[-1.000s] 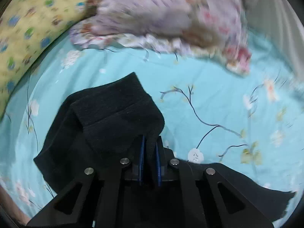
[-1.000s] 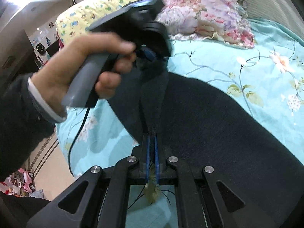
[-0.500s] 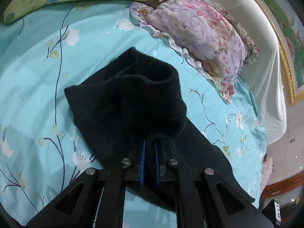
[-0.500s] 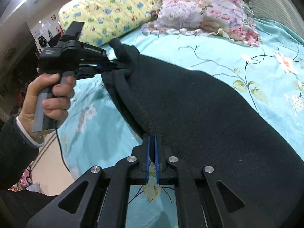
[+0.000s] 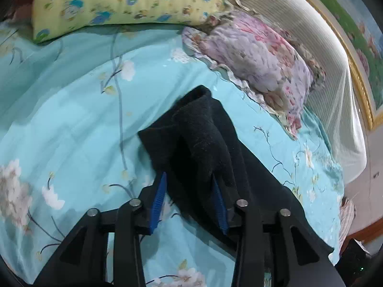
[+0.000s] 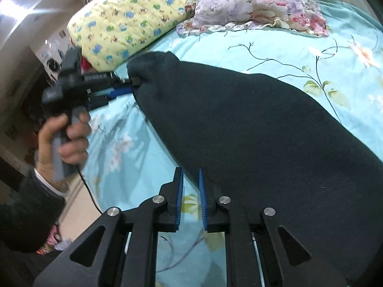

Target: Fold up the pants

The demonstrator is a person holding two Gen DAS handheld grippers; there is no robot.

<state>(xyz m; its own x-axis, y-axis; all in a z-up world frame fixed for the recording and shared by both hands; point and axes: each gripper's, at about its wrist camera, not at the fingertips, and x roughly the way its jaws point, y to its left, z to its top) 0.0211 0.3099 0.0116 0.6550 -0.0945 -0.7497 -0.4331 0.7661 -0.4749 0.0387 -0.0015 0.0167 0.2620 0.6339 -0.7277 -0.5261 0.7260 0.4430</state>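
Pants lie folded on the bed, near its pillow end. Left hand-held gripper has just been opening, spread astride the cuff; right hand-held gripper has parted slightly, fabric edge between, unpinched. Withdraw both gently without dragging.

Count: 1 pair of black pants, 2 pillows – yellow pillow and floral pillow, 1 bedsheet, 2 grippers – left gripper, right gripper.

turquoise floral sheet | yellow pillow | pink floral pillow | white headboard
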